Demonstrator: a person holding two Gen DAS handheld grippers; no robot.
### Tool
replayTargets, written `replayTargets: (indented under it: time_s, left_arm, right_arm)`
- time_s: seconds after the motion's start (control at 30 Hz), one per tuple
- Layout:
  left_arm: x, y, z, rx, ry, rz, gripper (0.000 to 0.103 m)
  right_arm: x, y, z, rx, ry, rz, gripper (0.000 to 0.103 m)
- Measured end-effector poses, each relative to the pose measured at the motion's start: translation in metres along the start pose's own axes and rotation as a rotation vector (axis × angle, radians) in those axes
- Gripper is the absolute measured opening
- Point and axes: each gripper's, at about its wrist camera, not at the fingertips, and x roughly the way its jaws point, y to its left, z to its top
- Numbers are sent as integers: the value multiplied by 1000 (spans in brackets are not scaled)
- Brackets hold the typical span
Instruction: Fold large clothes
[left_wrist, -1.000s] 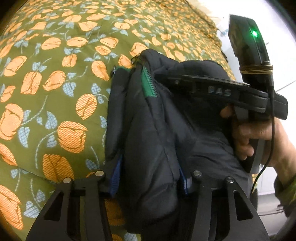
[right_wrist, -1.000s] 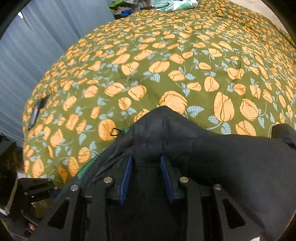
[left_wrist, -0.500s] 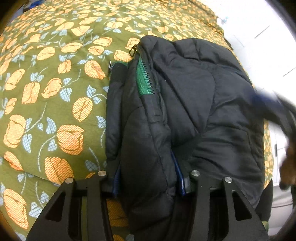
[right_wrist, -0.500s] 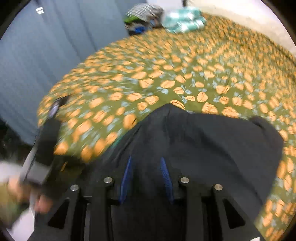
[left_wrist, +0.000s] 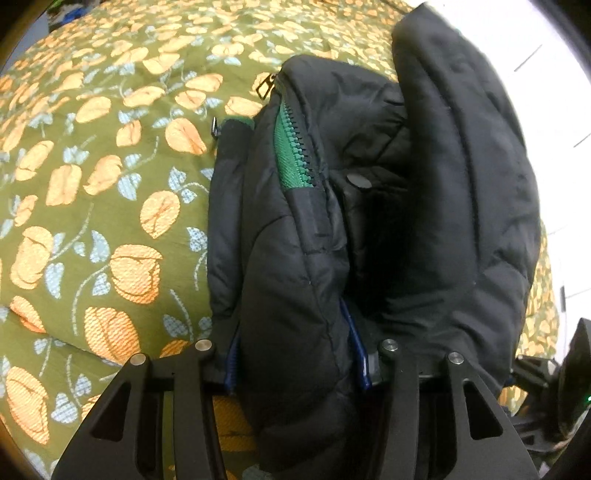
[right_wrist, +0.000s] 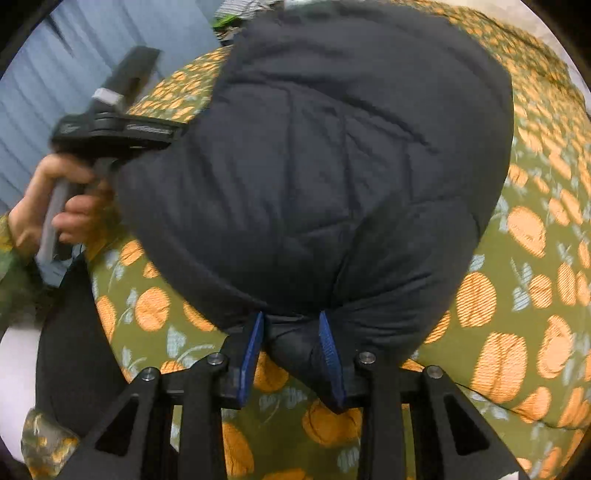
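Black puffer jacket (left_wrist: 295, 258) on floral bedspread (left_wrist: 92, 184), thick fold clamped between left fingers (left_wrist: 356, 350), bunched edge pinched between right fingers (right_wrist: 328, 350)

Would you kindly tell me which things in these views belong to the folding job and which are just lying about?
Part of the job:
- black padded jacket, with its green zipper
- left tool, clamped on the jacket
- right tool, clamped on the jacket
- floral bedspread, the folding surface

Just lying about:
- heap of clothes at the bed's far end
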Motion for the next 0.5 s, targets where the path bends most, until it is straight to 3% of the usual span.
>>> replayTargets:
  time_s: [0.1,0.2,0.27,0.4,0.5]
  left_arm:
    - [-17,-5,-1,18,-6,24,53]
    - [-58,-13,-2,89,-46,68,59]
    - [-88,-13,-1,99,-107,42,66]
    - [-114,-30,22,88,-150,-134,79]
    - [-93,-56,40,156,-111,-91,80]
  right_arm:
    - [-21,7,6,-20,-20,1,39]
    - [-52,9,5,-24,-88,31,65]
    - [-73,10,4,-30,-141,53,65]
    - [-87,15,7,-57,-194,70,65]
    - [-78,19,8,-53,-190,58,65]
